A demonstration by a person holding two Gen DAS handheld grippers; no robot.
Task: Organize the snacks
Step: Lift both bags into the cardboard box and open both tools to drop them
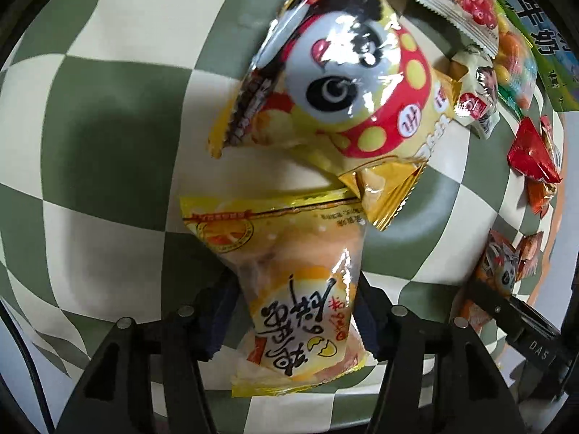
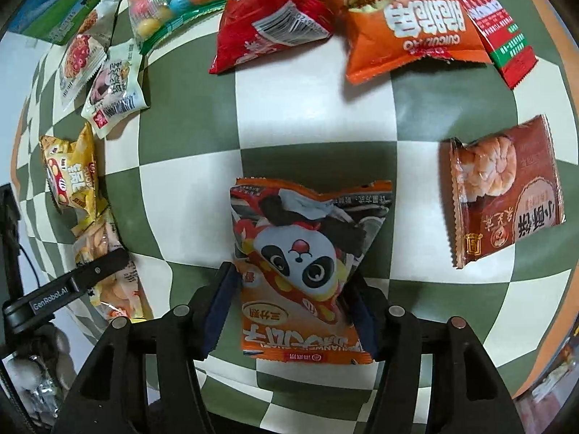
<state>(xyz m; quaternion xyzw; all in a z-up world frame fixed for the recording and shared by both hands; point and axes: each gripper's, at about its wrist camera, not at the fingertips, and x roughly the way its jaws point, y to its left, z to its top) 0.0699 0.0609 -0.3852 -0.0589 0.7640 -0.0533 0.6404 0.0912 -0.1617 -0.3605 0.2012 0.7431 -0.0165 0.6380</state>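
Both grippers (image 1: 295,320) (image 2: 289,311) clamp snack packets, left an egg-cake pack (image 1: 289,289), right an orange panda bag (image 2: 307,271), seemingly sorting them by colour over the checkered cloth (image 2: 307,115).

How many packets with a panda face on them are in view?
2. A yellow panda packet lies on the checkered cloth beyond the left tongs. An orange panda packet sits between the right tongs. Others may be hidden in the far pile.

Left tongs (image 1: 295,320) straddle a yellow cake packet (image 1: 289,289) on the checkered tabletop (image 1: 108,144).
A yellow panda snack bag (image 1: 333,83) overlaps the packet's far end.
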